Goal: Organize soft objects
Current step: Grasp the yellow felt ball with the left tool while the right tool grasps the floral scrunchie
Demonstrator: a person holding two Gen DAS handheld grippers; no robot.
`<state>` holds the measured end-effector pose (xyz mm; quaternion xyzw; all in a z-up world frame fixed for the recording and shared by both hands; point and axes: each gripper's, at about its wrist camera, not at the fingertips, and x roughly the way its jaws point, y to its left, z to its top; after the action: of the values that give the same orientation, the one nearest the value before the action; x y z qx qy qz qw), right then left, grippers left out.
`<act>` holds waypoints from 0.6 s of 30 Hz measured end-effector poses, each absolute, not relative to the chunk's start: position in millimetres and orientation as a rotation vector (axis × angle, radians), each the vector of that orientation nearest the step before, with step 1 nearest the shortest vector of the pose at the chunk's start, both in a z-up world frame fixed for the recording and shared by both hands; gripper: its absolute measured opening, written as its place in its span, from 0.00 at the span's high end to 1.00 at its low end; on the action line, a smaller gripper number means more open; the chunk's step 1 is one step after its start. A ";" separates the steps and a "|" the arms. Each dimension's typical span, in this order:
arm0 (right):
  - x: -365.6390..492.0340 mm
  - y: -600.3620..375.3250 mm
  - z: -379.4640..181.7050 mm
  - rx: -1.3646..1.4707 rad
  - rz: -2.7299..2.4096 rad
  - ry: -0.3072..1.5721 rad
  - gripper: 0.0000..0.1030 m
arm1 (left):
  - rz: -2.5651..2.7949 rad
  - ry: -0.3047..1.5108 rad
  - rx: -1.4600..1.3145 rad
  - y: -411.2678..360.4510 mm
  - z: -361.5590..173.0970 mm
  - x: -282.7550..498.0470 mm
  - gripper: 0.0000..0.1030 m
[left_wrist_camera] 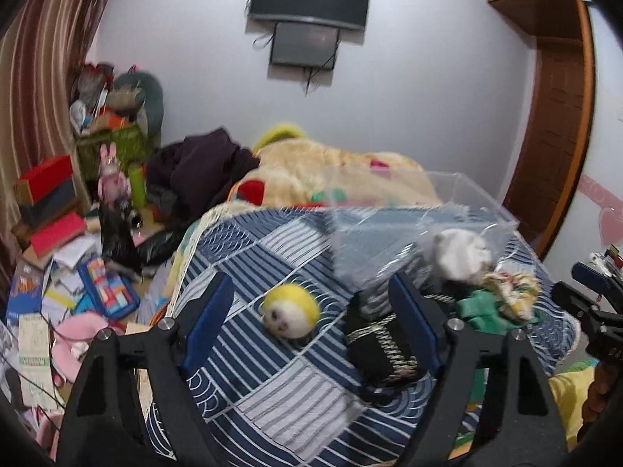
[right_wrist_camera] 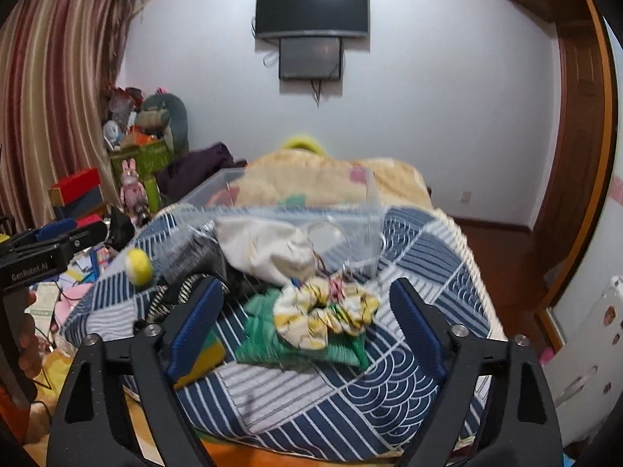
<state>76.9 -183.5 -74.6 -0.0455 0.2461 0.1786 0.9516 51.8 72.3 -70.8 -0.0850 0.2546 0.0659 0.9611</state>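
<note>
Soft things lie on a blue patterned quilt (left_wrist_camera: 288,389). A yellow and white plush ball (left_wrist_camera: 290,310) sits between the open fingers of my left gripper (left_wrist_camera: 311,311). A black striped cloth (left_wrist_camera: 383,344) lies by its right finger. A white pouch (left_wrist_camera: 461,251), a green cloth (left_wrist_camera: 481,311) and a yellow floral scrunchie (left_wrist_camera: 510,292) lie to the right. My right gripper (right_wrist_camera: 307,315) is open around the scrunchie (right_wrist_camera: 327,313), which rests on the green cloth (right_wrist_camera: 268,338). The white pouch (right_wrist_camera: 268,247) and plush ball (right_wrist_camera: 140,266) lie beyond.
A clear plastic box (left_wrist_camera: 459,202) stands on the bed behind the soft things; it also shows in the right wrist view (right_wrist_camera: 296,202). A cream blanket (left_wrist_camera: 331,171) lies beyond it. The floor at the left (left_wrist_camera: 78,284) is littered with books and boxes.
</note>
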 end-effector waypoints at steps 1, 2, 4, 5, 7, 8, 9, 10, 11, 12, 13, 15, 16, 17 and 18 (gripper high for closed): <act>80.8 -185.0 -77.6 -0.088 0.360 0.518 0.25 | 0.138 0.531 -0.176 75.7 -76.4 56.0 0.23; 83.4 -186.4 -79.7 -0.083 0.360 0.532 0.28 | 0.141 0.546 -0.181 78.6 -81.8 60.5 0.24; 90.5 -189.3 -85.5 -0.069 0.368 0.570 0.29 | 0.143 0.577 -0.193 83.9 -92.8 69.2 0.25; 92.8 -189.2 -88.0 -0.062 0.374 0.585 0.30 | 0.144 0.589 -0.198 85.6 -98.0 73.1 0.26; 98.1 -190.1 -93.2 -0.048 0.385 0.619 0.32 | 0.146 0.618 -0.210 88.9 -107.8 80.7 0.28; 100.5 -190.1 -95.8 -0.044 0.387 0.631 0.33 | 0.151 0.632 -0.215 91.2 -113.1 85.3 0.28; 103.4 -188.6 -98.3 -0.043 0.390 0.640 0.36 | 0.154 0.639 -0.217 92.3 -117.0 87.7 0.29; 104.8 -187.5 -100.7 -0.041 0.393 0.651 0.36 | 0.155 0.647 -0.220 93.5 -120.3 90.4 0.31; 105.7 -187.3 -102.2 -0.040 0.396 0.659 0.40 | 0.153 0.657 -0.224 95.0 -124.1 94.4 0.34; 106.6 -187.8 -104.4 -0.038 0.401 0.667 0.45 | 0.150 0.664 -0.226 95.1 -127.0 98.1 0.35; 107.3 -188.2 -106.1 -0.035 0.407 0.677 0.47 | 0.146 0.670 -0.228 95.5 -128.0 100.1 0.39; 107.7 -188.6 -108.4 -0.033 0.415 0.688 0.56 | 0.134 0.685 -0.224 93.8 -132.5 106.0 0.46; 107.6 -188.2 -108.8 -0.032 0.416 0.692 0.58 | 0.129 0.692 -0.222 92.8 -134.6 108.1 0.51; 107.0 -189.1 -109.4 -0.029 0.416 0.693 0.62 | 0.126 0.697 -0.221 90.8 -135.5 108.1 0.55; 106.6 -190.0 -109.9 -0.024 0.420 0.697 0.68 | 0.120 0.701 -0.221 90.0 -137.9 109.2 0.56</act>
<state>106.6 -190.0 -109.9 -0.0118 0.3389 0.2042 0.9183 109.2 90.0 -137.9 -0.1081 0.3424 0.0587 0.9315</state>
